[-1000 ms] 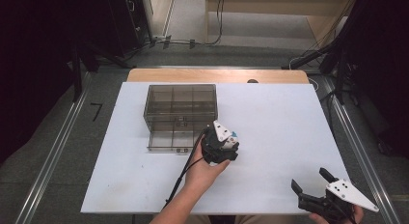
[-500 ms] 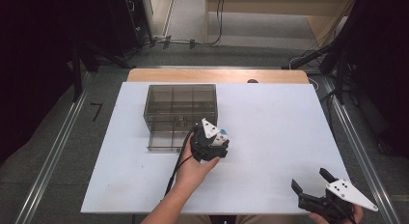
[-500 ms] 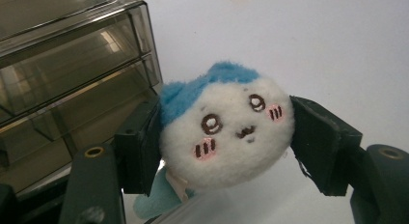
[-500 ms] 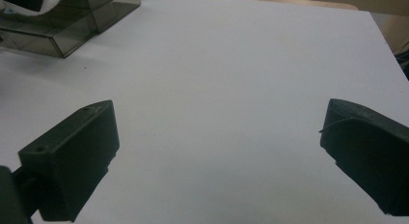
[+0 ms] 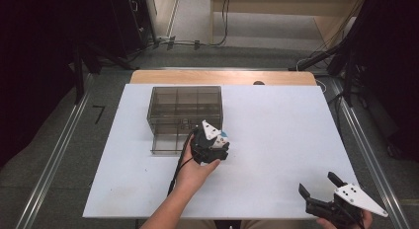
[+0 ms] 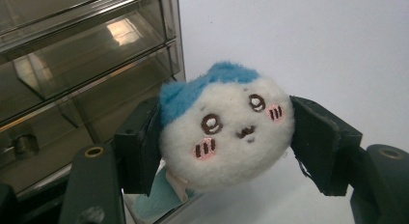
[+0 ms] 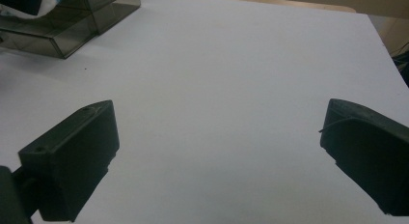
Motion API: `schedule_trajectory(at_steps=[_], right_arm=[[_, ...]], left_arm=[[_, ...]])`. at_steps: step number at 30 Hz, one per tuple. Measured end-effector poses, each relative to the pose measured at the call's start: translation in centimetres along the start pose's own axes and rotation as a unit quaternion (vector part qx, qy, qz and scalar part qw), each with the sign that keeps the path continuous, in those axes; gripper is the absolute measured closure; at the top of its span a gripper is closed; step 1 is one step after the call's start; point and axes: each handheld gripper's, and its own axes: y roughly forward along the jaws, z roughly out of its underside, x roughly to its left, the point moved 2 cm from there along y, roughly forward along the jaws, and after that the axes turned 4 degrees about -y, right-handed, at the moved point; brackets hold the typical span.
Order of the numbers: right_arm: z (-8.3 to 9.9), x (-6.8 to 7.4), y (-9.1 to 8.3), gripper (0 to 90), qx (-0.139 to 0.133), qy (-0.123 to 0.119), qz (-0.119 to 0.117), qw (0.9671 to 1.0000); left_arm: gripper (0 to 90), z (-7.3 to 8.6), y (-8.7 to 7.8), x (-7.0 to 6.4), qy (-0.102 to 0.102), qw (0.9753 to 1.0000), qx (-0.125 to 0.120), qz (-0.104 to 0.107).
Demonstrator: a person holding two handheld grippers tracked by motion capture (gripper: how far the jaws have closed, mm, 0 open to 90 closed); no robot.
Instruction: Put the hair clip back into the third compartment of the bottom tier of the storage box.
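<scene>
A small plush toy (image 6: 226,132), round and white with a blue top and a stitched face, sits squeezed between the two black jaws of my left gripper (image 6: 229,137). From above, the left gripper (image 5: 211,140) hovers at the right front corner of a smoky clear drawer box (image 5: 185,106), beside its pulled-out lower drawer (image 5: 170,142); a bit of the toy (image 5: 223,135) peeks out. The drawers (image 6: 87,84) show close on the left in the left gripper view. My right gripper (image 5: 317,183) rests near the table's front right corner, open, and nothing lies between its jaws (image 7: 217,156).
The white tabletop (image 5: 276,130) stretches between the two grippers. In the right gripper view the drawer box (image 7: 72,21) shows far off at the top left. A wooden strip (image 5: 222,77) borders the far edge, with metal rails and cables on the floor around.
My left gripper has carried the plush toy leftward, closer to the drawer box's open drawer. The right gripper has stayed put.
</scene>
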Motion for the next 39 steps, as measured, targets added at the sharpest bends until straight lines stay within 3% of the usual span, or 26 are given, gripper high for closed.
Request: schedule_trajectory(at_steps=[28, 39], right_arm=[[0.0, 0.0, 0.1, 0.0, 0.002, -0.001, -0.003, 1.0], [0.0, 0.0, 0.1, 0.0, 0.001, -0.003, -0.003, 1.0]], left_arm=[[31.6, 0.9, 0.2, 2.2, -0.007, 0.9996, 0.008, -0.025], [31.5, 1.0, 0.7, 2.4, -0.015, 0.9994, 0.009, -0.029]])
